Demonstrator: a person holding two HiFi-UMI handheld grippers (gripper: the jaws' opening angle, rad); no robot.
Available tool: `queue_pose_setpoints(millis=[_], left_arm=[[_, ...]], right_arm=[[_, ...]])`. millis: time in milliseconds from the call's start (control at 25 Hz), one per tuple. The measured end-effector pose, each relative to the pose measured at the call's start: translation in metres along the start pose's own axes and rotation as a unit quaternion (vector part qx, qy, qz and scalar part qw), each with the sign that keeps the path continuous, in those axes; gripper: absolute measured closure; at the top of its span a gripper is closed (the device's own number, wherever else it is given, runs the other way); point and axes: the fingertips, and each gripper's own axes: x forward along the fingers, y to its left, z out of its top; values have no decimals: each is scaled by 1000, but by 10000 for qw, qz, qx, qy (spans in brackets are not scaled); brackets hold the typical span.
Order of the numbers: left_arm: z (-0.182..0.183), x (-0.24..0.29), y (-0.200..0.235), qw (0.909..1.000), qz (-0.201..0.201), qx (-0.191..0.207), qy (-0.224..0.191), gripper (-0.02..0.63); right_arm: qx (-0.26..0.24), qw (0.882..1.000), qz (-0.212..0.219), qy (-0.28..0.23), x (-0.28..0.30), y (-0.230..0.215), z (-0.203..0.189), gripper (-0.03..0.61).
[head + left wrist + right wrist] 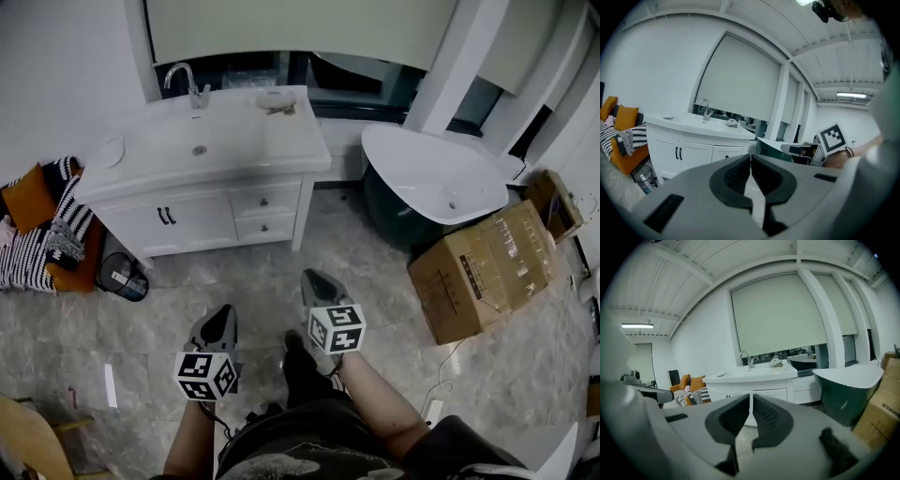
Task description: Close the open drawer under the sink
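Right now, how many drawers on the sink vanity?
2: the upper drawer, right of the cabinet doors; the lower drawer, directly beneath it. None appears hidden.

A bathroom: a white vanity cabinet (202,217) carries a sink (199,148) with a chrome faucet (187,84) at its back edge. Beside it stands a freestanding bathtub (431,178), white inside and dark green outside, on a marble-patterned tiled floor (272,281) below a window with a roller blind (300,28).
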Motion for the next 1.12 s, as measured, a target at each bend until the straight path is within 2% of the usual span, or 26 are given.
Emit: queue_pose_setpoints(millis=[200,480,880,1120], left_arm=[[-8,-46,-18,9998,-165,87,-87,594],[-21,-79,-41,9991,-415,97,-90,594],[-27,-94,-68,9991,-374,84,-162,594],[-28,-95,-103,9992,-299,161,-208,594]], right_arm=[[-10,9999,-144,-4,-56,25,-12,538],[-163,9996,-239,-1,-114,48,-22,540],[-379,9990,-232,-65,-154,43,-24,543],[-454,9987,-125,-196,-180,25,-14,546]])
